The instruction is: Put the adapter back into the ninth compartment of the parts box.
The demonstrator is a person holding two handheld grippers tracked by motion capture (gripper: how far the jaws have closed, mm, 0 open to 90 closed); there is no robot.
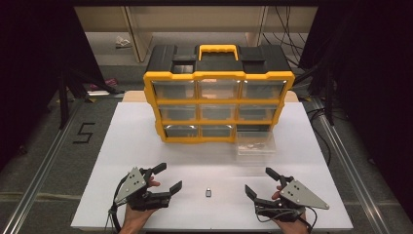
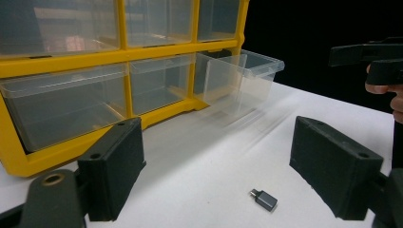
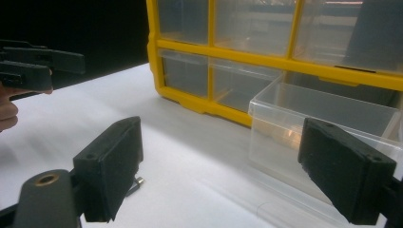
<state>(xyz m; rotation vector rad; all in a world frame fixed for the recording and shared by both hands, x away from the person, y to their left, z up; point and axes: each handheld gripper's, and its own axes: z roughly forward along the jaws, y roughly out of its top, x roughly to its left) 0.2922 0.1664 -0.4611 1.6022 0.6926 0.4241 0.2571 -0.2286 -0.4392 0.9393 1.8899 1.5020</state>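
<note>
A small dark grey adapter (image 1: 208,192) lies on the white table (image 1: 136,146) between my two grippers; it also shows in the left gripper view (image 2: 264,199), and a bit of it peeks past the jaw in the right gripper view (image 3: 136,183). My left gripper (image 1: 163,176) is open at the front left, nothing between its jaws (image 2: 223,175). My right gripper (image 1: 258,181) is open at the front right, also holding nothing (image 3: 223,175). A yellow drawer cabinet (image 1: 218,105) stands at the back. Its bottom right clear drawer (image 1: 254,145) is pulled out onto the table.
The cabinet has several clear drawers and a black top with a yellow handle (image 1: 217,49). A metal rail (image 1: 341,151) runs along the table's right side and another rail (image 1: 44,165) along its left. A "5" mark (image 1: 84,132) is on the floor at left.
</note>
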